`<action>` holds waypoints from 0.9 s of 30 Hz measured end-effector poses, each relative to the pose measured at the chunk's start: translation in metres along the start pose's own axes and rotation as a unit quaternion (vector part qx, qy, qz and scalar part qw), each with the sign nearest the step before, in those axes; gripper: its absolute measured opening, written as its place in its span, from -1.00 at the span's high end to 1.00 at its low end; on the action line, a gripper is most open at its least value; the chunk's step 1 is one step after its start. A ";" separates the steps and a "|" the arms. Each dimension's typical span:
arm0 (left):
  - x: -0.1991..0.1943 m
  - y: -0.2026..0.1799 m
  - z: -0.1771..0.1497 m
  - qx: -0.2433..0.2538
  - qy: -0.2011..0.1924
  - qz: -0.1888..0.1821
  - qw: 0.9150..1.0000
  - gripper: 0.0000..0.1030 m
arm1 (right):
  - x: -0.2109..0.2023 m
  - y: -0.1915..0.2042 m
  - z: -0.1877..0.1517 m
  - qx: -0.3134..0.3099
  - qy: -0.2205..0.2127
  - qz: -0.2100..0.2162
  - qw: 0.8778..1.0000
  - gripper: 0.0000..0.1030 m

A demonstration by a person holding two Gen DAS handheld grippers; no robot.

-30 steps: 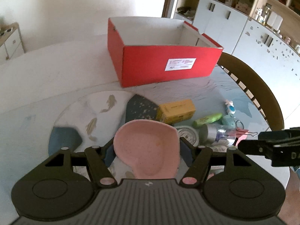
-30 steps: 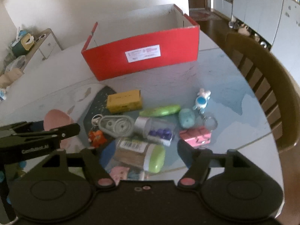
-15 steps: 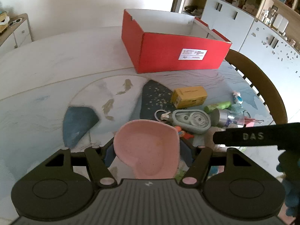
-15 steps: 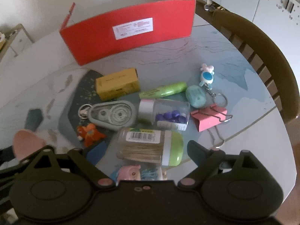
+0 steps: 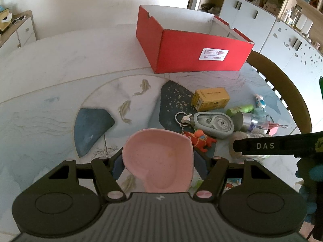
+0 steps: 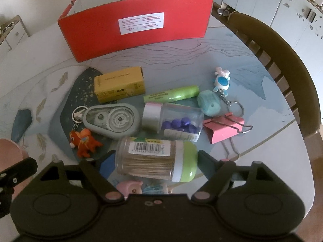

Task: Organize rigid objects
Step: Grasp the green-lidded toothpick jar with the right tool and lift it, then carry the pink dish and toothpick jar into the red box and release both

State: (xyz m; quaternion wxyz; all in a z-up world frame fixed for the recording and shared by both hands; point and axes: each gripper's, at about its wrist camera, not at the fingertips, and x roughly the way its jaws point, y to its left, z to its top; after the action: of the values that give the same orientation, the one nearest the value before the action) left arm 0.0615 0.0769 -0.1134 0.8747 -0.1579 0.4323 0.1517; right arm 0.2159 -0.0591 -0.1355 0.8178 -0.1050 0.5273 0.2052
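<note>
My left gripper (image 5: 159, 166) is shut on a pink heart-shaped dish (image 5: 158, 157), held above the table in front of the pile. An open red box (image 5: 193, 50) stands at the far side, also in the right wrist view (image 6: 139, 26). My right gripper (image 6: 154, 161) is open, its jaws on either side of a toothpick jar with a green lid (image 6: 156, 158) lying on its side; whether they touch it I cannot tell. Beyond lie a clear bottle of purple pins (image 6: 173, 122), a grey correction tape (image 6: 113, 121), a yellow box (image 6: 120, 83) and a green tube (image 6: 171, 96).
An orange toy keychain (image 6: 83, 142), a pink binder clip (image 6: 224, 130), a teal eraser (image 6: 209, 102) and a blue-white keychain (image 6: 222, 81) lie around the pile. A wooden chair back (image 6: 282, 64) curves along the table's right edge. A small pink toy (image 6: 129, 187) lies under the right gripper.
My right gripper has moved down and forward over the pile until its jaws flank the toothpick jar. My left gripper, still holding the dish, has drawn back and to the left from the box.
</note>
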 end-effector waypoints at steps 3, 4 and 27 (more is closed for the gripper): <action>0.001 -0.001 0.003 0.001 0.000 -0.003 1.000 -0.34 | -0.005 -0.002 0.001 -0.005 -0.003 0.004 1.000 -0.62; 0.001 -0.001 0.004 0.000 0.000 -0.004 1.000 -0.34 | -0.008 -0.003 0.002 -0.006 -0.004 0.008 1.000 -0.62; -0.009 -0.036 0.145 0.011 -0.047 -0.043 0.998 -0.34 | -0.089 -0.027 0.124 -0.121 -0.099 0.082 0.984 -0.62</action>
State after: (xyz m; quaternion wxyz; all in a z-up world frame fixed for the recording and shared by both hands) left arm 0.1731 0.1026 -0.0171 0.9015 -0.1594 0.3852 0.1160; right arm 0.2975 -0.0556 -0.0039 0.8276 -0.1386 0.4219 0.3433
